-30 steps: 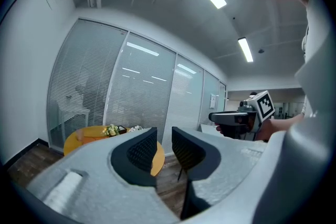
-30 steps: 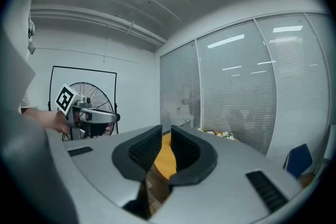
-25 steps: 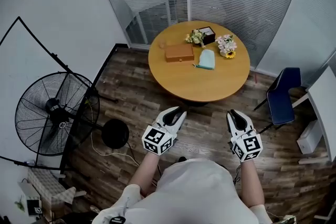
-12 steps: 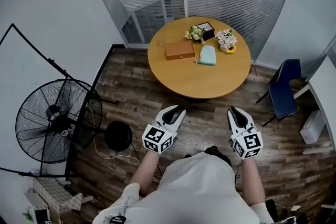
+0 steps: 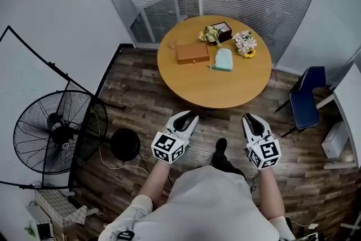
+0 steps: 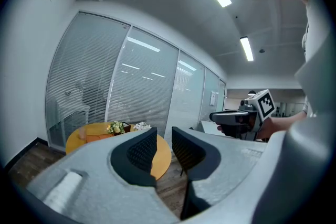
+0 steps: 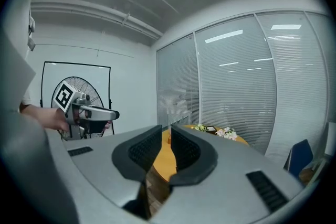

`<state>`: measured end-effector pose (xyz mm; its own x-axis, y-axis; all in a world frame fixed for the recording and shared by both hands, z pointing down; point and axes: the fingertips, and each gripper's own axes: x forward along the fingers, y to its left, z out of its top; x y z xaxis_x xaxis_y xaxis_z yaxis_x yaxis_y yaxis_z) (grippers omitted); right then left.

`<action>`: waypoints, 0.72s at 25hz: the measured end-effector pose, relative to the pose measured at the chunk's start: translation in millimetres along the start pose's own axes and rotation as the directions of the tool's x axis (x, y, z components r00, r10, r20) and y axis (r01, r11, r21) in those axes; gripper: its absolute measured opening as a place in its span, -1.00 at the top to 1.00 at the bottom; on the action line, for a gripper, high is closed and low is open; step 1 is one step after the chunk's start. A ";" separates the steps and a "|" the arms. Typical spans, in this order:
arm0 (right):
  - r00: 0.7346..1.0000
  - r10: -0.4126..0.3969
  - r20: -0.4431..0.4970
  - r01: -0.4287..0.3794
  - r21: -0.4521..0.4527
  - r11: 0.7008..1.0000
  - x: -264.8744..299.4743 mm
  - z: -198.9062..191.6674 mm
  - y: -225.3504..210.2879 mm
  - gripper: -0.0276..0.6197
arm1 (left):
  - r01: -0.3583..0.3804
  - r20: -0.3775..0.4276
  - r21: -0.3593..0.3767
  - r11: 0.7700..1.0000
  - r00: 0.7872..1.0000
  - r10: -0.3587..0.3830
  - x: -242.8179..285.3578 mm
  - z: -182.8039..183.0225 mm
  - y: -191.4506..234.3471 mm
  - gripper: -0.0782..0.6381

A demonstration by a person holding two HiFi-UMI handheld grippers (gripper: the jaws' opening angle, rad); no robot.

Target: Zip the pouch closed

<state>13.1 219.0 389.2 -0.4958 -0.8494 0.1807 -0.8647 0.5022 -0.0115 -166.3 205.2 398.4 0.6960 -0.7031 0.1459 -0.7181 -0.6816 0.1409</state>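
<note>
**A:** Where did everything stand?

**B:** Going from the left: the pedestal fan (image 5: 59, 134) stood by the wall. My left gripper (image 5: 189, 118) hung over the floor, jaws a slit apart and nothing between them. The teal pouch (image 5: 224, 58) lay well ahead on the round table (image 5: 214, 90), just right of a brown case (image 5: 192, 53). My right gripper (image 5: 250, 119) was likewise barely parted and empty.

**A:** What worried you?

**B:** 2 things. From there I couldn't make out the zipper pull, so I judged I might pinch fabric instead. The pouch also looked soft and loose on the wood. Tugging with 1 claw while the other failed to pin it would probably drag it into the flowers (image 5: 244, 44).
</note>
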 end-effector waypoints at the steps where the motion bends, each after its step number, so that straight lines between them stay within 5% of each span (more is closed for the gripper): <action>1: 1.000 0.005 -0.003 -0.005 -0.001 1.000 5.8 0.8 -6.6 0.77 | -0.002 -0.001 -0.004 1.000 1.000 0.002 7.8 0.6 2.5 0.54; 18: 0.994 0.108 -0.021 -0.107 0.039 0.993 134.8 8.4 -150.8 0.77 | -0.061 -0.036 -0.012 0.998 0.998 0.061 171.1 25.6 65.1 0.54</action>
<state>76.0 27.4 407.0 -0.5847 -0.7864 0.1991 -0.8089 0.5839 -0.0691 -94.0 35.3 407.5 0.6508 -0.7353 0.1894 -0.7591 -0.6350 0.1430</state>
